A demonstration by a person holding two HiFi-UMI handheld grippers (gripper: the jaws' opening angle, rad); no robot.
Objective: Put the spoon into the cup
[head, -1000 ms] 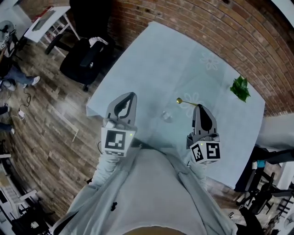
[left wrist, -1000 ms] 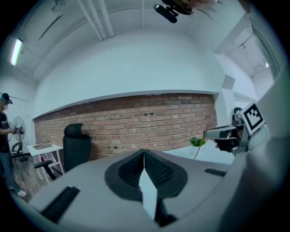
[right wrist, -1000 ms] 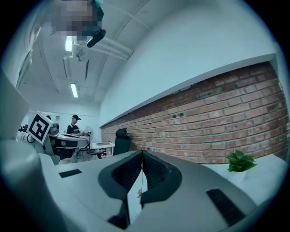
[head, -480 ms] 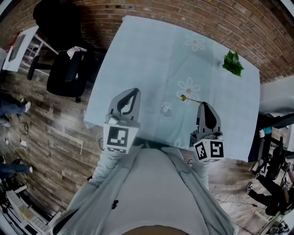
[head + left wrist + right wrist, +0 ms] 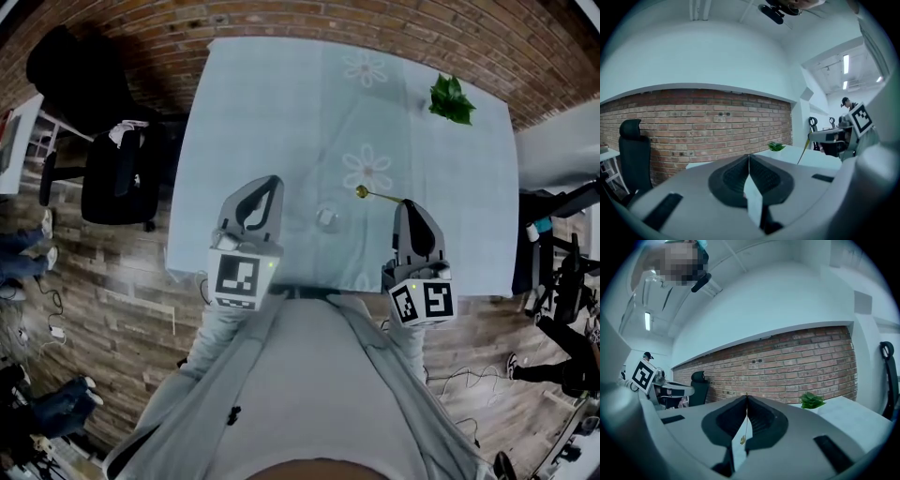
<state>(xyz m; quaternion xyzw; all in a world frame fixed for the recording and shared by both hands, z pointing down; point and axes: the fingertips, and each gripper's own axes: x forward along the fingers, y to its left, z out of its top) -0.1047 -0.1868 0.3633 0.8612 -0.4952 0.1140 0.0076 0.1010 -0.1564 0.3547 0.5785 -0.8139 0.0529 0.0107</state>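
A small clear glass cup (image 5: pixel 326 218) stands on the pale blue flowered tablecloth (image 5: pixel 281 112) near the table's front edge. My right gripper (image 5: pixel 409 202) is shut on the handle of a thin gold spoon (image 5: pixel 375 195), which reaches left with its bowl just right of and beyond the cup. In the right gripper view the spoon (image 5: pixel 743 437) hangs between the closed jaws (image 5: pixel 746 396). My left gripper (image 5: pixel 270 180) hovers left of the cup with its jaws shut and nothing in them (image 5: pixel 749 155). In the left gripper view the spoon (image 5: pixel 804 150) shows as a thin slanted line.
A green leafy plant (image 5: pixel 450 98) sits at the table's far right corner. A brick wall (image 5: pixel 281 19) runs behind the table. A black office chair (image 5: pixel 112 178) stands on the wooden floor to the left. People and desks are farther off at both sides.
The view has swung round, so the table now lies square ahead. Both grippers turned with it and shifted slightly. The spoon stays in the right gripper, still just right of the cup.
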